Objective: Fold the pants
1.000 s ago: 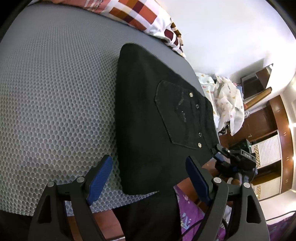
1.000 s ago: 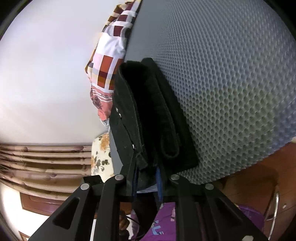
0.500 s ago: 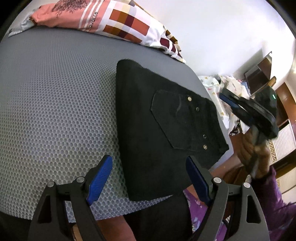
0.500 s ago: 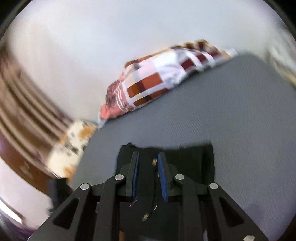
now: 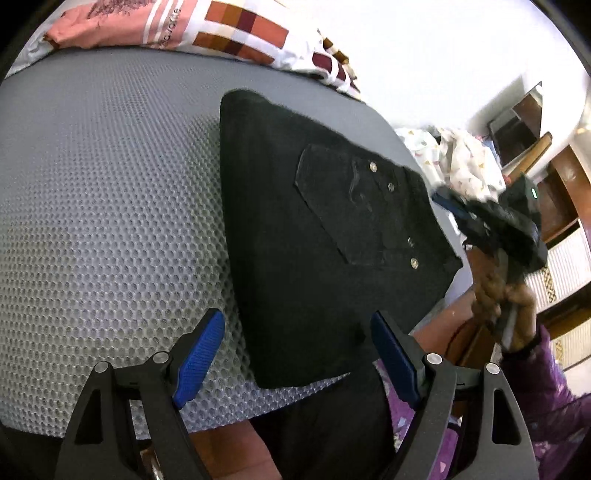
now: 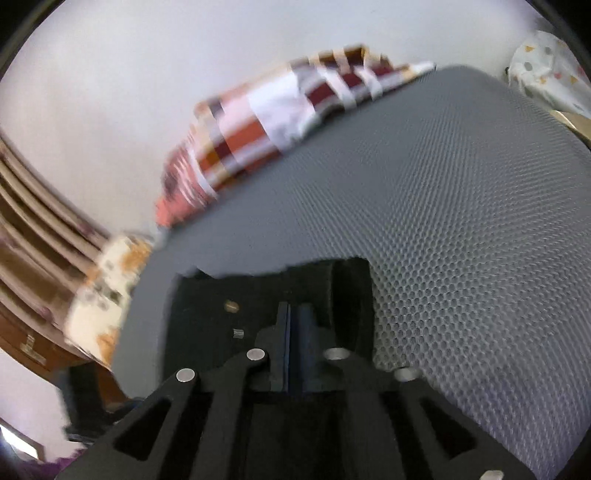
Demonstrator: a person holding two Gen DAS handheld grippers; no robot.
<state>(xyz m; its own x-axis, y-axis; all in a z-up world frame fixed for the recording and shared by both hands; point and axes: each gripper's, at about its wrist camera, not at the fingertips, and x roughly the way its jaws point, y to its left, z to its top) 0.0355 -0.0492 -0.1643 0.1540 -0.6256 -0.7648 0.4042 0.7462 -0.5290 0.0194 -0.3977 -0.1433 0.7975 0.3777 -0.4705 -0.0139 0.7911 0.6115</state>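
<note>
The black pants (image 5: 314,236) lie folded into a compact rectangle on the grey honeycomb mat (image 5: 110,221), back pocket with metal rivets facing up. My left gripper (image 5: 297,354) is open, its blue pads straddling the near edge of the pants, holding nothing. My right gripper (image 5: 454,206) hovers by the right edge of the pants. In the right wrist view the right gripper (image 6: 293,325) has its blue pads pressed together with nothing between them, above the pants (image 6: 258,302).
A folded checked and pink garment (image 5: 207,33) lies at the mat's far edge. A white patterned cloth (image 5: 465,162) lies off the far right corner. Wooden furniture (image 5: 561,192) stands to the right. The person's purple sleeve (image 5: 546,387) is at lower right.
The right gripper let go of the pants' right edge, lifted off and closed empty. The left gripper stayed open and pulled back slightly. The right wrist view swung round.
</note>
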